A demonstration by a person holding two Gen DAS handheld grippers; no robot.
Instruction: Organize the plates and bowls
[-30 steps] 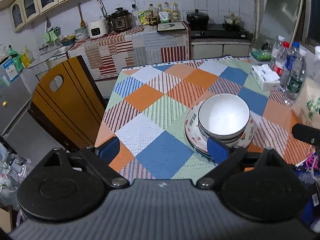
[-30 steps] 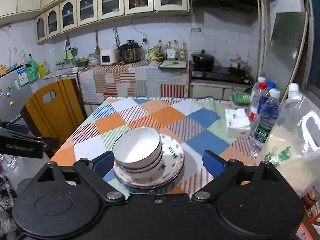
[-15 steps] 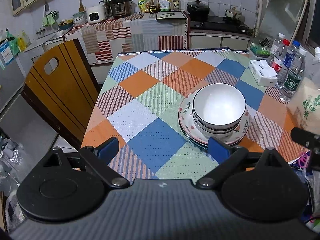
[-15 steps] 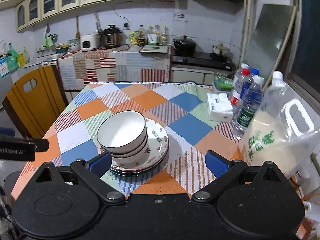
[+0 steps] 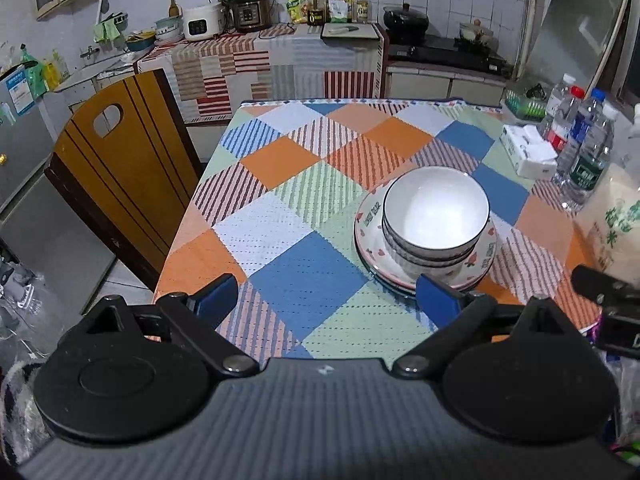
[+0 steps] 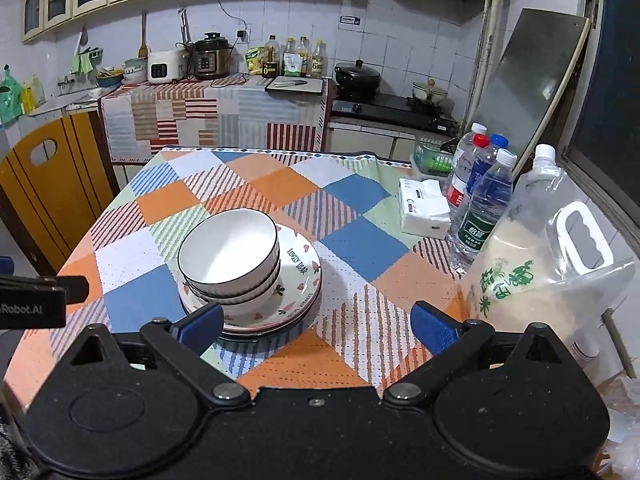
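Stacked white bowls with dark rims (image 5: 436, 216) sit on a stack of patterned plates (image 5: 368, 224) on the checked tablecloth (image 5: 304, 272). They also show in the right wrist view, bowls (image 6: 228, 252) on plates (image 6: 300, 272). My left gripper (image 5: 326, 300) is open and empty, near the table's front edge, left of the stack. My right gripper (image 6: 316, 324) is open and empty, hovering in front of the stack, to its right.
Water bottles (image 6: 480, 204), a tissue pack (image 6: 424, 212) and a big rice jug (image 6: 536, 264) stand along the table's right side. A wooden chair (image 5: 116, 176) stands at the left. A kitchen counter (image 6: 216, 116) lies behind.
Both grippers have drawn back from the table, so the bowl and plate stack looks farther off. Both stay open. The stack has not moved.
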